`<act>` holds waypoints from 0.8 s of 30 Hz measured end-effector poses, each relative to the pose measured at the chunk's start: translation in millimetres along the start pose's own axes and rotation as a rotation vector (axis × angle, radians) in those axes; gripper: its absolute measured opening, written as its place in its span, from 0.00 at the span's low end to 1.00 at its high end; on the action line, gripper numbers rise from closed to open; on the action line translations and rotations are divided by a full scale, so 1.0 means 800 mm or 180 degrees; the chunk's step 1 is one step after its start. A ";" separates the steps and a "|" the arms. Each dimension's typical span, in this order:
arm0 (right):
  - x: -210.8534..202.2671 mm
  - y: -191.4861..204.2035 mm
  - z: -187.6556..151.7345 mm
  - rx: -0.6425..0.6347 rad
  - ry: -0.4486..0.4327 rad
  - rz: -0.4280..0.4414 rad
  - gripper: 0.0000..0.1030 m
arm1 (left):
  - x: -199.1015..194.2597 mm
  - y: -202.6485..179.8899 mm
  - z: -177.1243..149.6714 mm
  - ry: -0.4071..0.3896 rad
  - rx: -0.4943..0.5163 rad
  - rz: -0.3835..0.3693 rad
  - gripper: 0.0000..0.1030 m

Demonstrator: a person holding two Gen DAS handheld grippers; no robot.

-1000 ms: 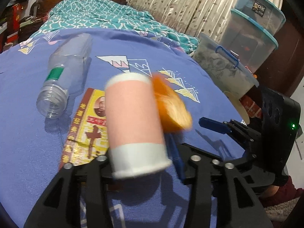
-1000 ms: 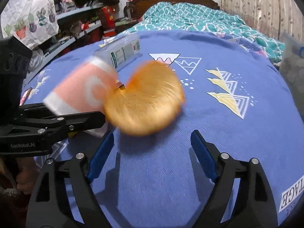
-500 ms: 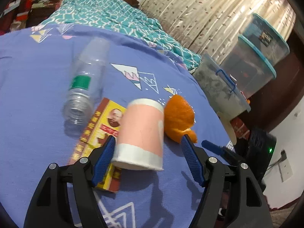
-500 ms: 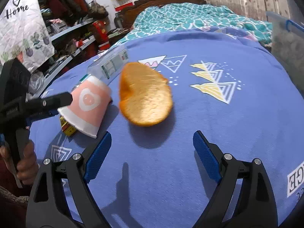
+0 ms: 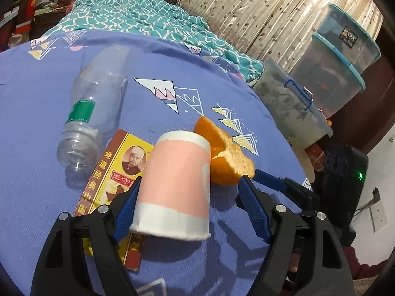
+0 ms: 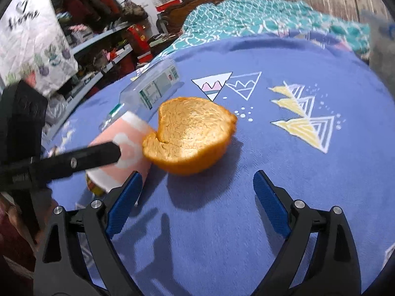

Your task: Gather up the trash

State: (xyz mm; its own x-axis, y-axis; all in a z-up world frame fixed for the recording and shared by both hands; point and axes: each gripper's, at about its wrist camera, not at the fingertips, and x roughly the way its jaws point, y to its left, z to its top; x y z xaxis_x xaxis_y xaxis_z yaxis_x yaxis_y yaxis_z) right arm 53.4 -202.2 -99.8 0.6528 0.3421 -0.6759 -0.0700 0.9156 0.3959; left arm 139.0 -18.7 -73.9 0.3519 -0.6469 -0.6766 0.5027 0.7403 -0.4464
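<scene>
A pink and white paper cup (image 5: 176, 185) lies on its side on the blue bedsheet (image 5: 37, 98), between the open jaws of my left gripper (image 5: 190, 185). An orange peel (image 5: 223, 157) lies against the cup's right side. A clear plastic bottle (image 5: 96, 106) and a yellow and red box (image 5: 116, 170) lie to the left. In the right wrist view the orange peel (image 6: 190, 135) lies just ahead of my open, empty right gripper (image 6: 197, 185), with the cup (image 6: 121, 153) and bottle (image 6: 150, 88) to its left.
Stacked clear storage boxes (image 5: 333, 69) stand beside the bed on the right. A teal blanket (image 5: 153, 19) lies at the bed's far end. Cluttered shelves (image 6: 86, 49) run along the left side. My left gripper's finger (image 6: 74, 162) reaches across the right wrist view.
My left gripper opened and drew back; the cup it held now lies on the sheet between its jaws. The orange peel dropped to the sheet and my right gripper backed off from it.
</scene>
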 end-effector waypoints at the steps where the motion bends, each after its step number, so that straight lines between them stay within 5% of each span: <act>1: 0.005 -0.002 0.002 0.0044 0.0025 0.0022 0.88 | 0.002 -0.002 -0.001 -0.0007 0.0028 0.0025 0.70; 8: 0.032 0.000 0.023 0.0120 0.0079 0.0011 0.88 | 0.004 -0.009 -0.008 -0.0095 0.0247 0.0213 0.60; 19: 0.062 -0.004 0.057 0.0163 0.0022 0.0063 0.88 | -0.002 0.005 -0.012 -0.0205 0.0244 0.0200 0.52; 24: 0.060 -0.003 0.058 0.0142 -0.0021 0.0166 0.71 | -0.001 0.003 -0.012 -0.0203 0.0241 0.0208 0.52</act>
State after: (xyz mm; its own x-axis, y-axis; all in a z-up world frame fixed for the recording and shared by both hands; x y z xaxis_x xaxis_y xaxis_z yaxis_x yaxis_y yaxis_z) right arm 119.8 -197.7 -104.8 0.6542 0.3875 -0.6495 -0.0704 0.8863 0.4578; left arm 132.8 -14.5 -80.1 0.4342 -0.6097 -0.6631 0.5345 0.7669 -0.3552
